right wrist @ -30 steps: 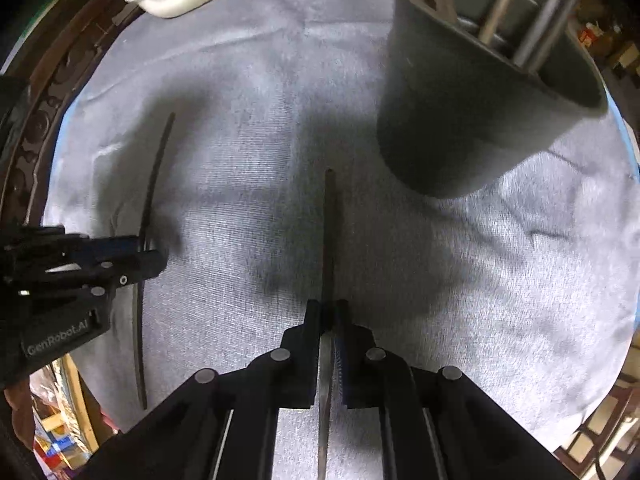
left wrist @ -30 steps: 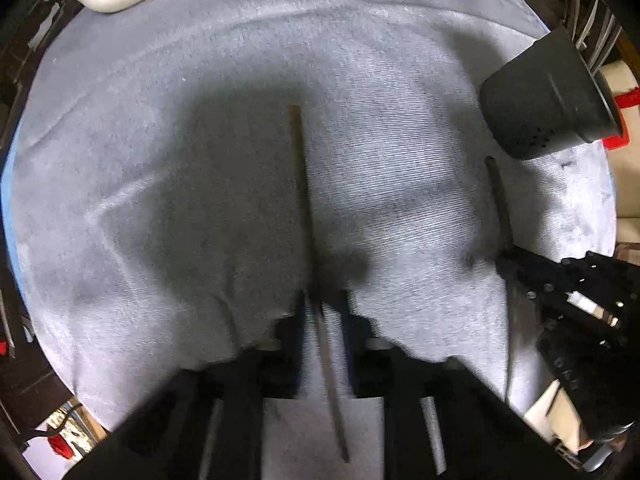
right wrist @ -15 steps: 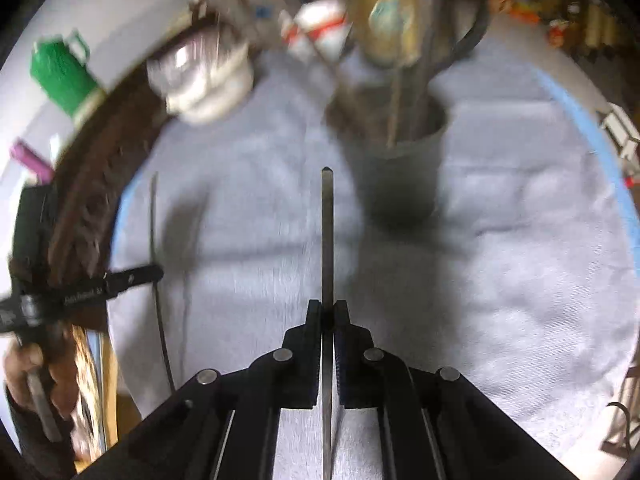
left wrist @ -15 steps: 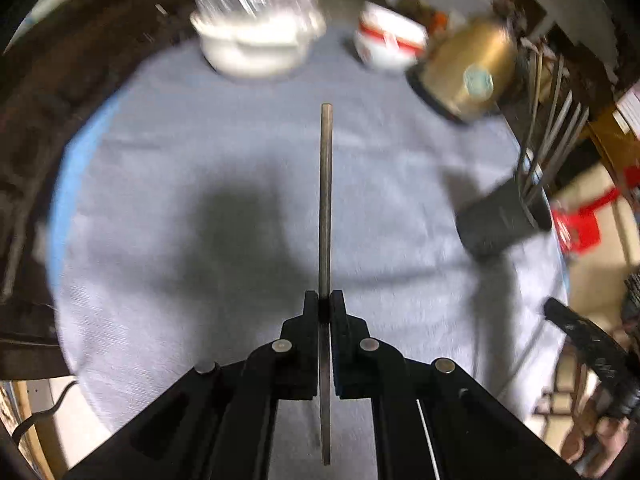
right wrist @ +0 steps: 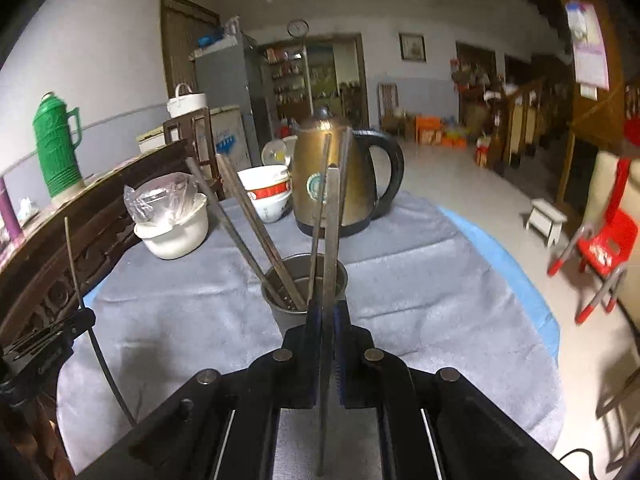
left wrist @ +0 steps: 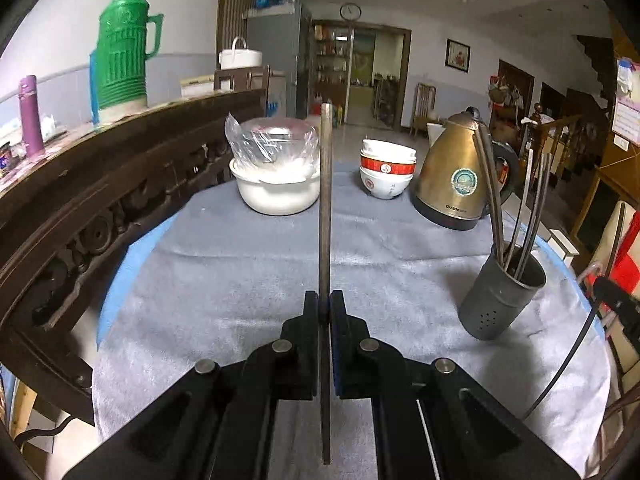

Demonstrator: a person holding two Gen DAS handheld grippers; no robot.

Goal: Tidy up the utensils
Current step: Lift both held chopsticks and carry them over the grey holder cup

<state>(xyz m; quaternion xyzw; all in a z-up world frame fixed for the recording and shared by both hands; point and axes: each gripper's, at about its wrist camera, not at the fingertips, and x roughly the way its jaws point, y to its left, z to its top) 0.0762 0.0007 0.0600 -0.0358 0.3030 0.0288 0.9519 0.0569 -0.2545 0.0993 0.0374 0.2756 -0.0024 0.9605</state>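
Chopsticks in both grips now: the left hand-held gripper (left wrist: 325,308) is pinched tight on one dark chopstick (left wrist: 326,208), gripped well down its length so a long part stands out ahead and a stub trails behind the jaws, and the right hand-held gripper (right wrist: 328,316) is clamped the same way on its own chopstick (right wrist: 331,232). The grey holder cup (right wrist: 304,300) sits just ahead of the right one, already carrying several sticks (right wrist: 248,236) that fan out leftward and upward. That fan is the danger, I'd say: a tip coming in at a slant could knock the leaning sticks, or catch the rim and tip the light cup over on the soft grey cloth (left wrist: 248,280). A narrow pinch on a long thin rod can also let it swivel in the jaws. From the left view the cup (left wrist: 502,296) stands near the right-hand edge of the counter (left wrist: 132,256), so a shove that way risks sending it off. Behind it the brass kettle (right wrist: 340,176), stacked bowls (right wrist: 266,192) and white pot (right wrist: 172,232) crowd the far side; the near and middle cloth lies bare, giving the best room to approach. Both arms heading for one cup could cross.
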